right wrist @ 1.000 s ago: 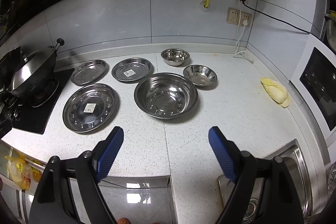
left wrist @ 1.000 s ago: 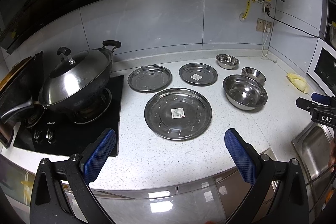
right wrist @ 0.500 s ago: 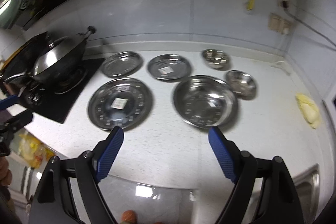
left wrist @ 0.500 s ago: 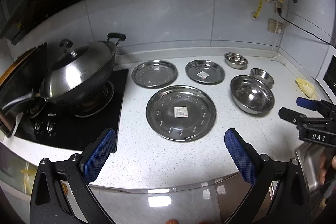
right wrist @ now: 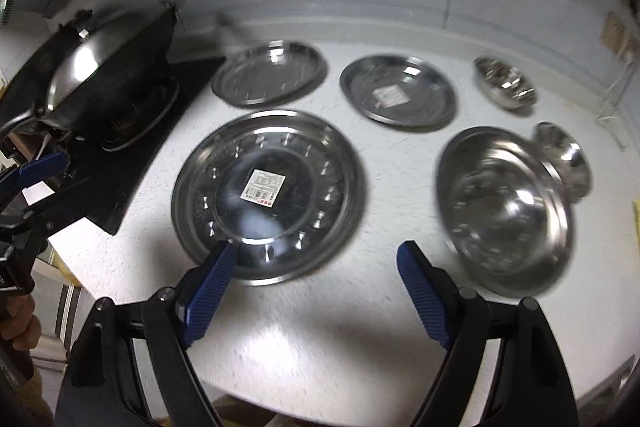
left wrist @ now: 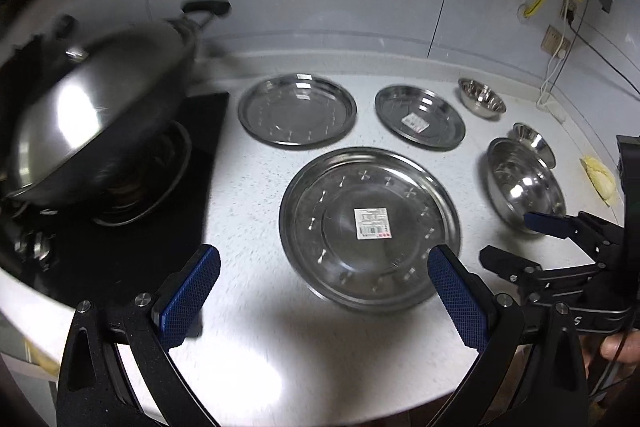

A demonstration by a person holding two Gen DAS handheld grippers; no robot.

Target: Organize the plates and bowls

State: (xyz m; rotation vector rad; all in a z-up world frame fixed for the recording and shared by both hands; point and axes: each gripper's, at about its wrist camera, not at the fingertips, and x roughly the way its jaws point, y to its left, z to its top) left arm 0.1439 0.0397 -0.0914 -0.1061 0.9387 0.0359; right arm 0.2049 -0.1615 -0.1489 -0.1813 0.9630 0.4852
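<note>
Both grippers, left gripper [left wrist: 320,291] and right gripper [right wrist: 312,287], have dropped closer to the counter, jaws wide and empty, the large plate [right wrist: 268,195] lying at twelve o'clock; its thin, slick rim could skid sideways into the large bowl [right wrist: 504,207].

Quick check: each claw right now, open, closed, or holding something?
Left claw: open, holding nothing.
Right claw: open, holding nothing.
</note>
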